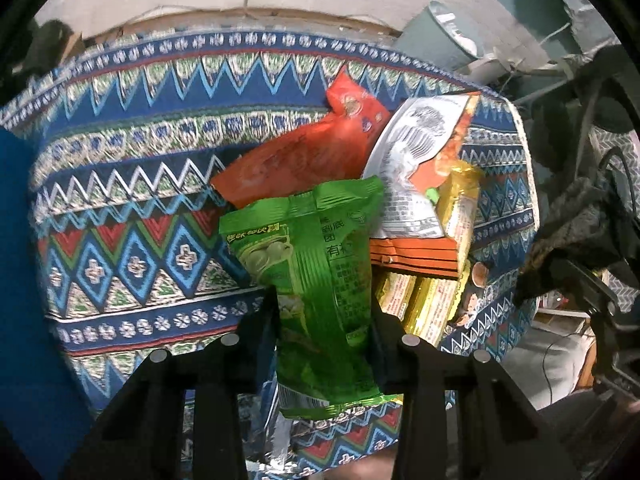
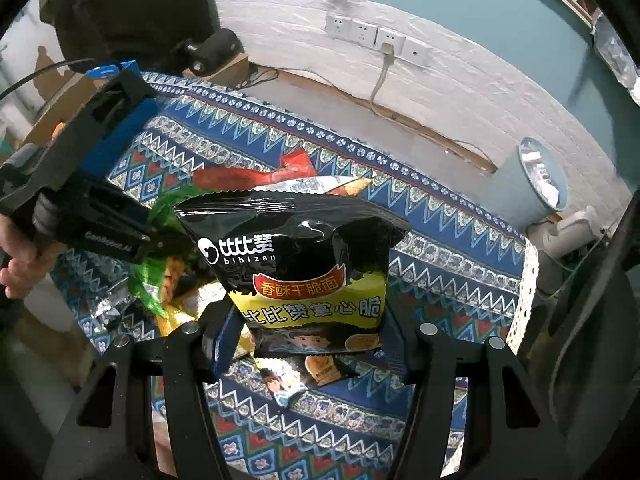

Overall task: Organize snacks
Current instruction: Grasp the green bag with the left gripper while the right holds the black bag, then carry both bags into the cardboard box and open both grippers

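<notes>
My left gripper [image 1: 324, 320] is shut on a green snack packet [image 1: 316, 264], which stands upright between its black fingers, above the patterned tablecloth [image 1: 140, 160]. Behind it lies a pile of snacks: an orange-red packet [image 1: 304, 152], a white and silver packet [image 1: 412, 160], and yellow packets [image 1: 424, 300]. My right gripper [image 2: 312, 332] is shut on a black and yellow noodle-snack packet [image 2: 296, 248], held upright over the cloth. In the right wrist view the left gripper [image 2: 156, 240] sits at the left with the green packet [image 2: 148, 284] hanging from it.
A pale blue bin [image 2: 536, 176] stands past the table's far right corner. Wall sockets [image 2: 376, 38] with a cable are on the white wall behind. A hand [image 2: 16, 276] grips the left tool. A small packet [image 2: 320, 368] lies on the cloth below the black one.
</notes>
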Tool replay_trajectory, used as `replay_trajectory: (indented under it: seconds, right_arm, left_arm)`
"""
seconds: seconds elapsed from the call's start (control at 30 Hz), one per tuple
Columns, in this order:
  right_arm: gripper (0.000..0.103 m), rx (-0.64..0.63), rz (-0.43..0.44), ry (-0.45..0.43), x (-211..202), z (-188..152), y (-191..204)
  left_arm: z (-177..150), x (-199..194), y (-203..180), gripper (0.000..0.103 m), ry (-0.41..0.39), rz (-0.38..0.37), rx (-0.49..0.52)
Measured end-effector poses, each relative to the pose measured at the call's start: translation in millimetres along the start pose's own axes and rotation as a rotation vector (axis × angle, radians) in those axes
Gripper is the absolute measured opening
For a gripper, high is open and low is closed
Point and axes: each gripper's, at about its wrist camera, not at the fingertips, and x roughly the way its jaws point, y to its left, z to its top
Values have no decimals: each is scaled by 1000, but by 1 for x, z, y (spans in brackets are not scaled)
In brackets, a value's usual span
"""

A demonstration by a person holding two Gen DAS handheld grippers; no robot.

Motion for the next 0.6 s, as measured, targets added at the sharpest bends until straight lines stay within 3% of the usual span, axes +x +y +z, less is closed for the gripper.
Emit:
replay_trajectory:
  seconds: [0.6]
  right_arm:
    - [60,17,-13,-64,-26,33,25]
  left_arm:
    - [-8,-86,18,38,-196,213,135]
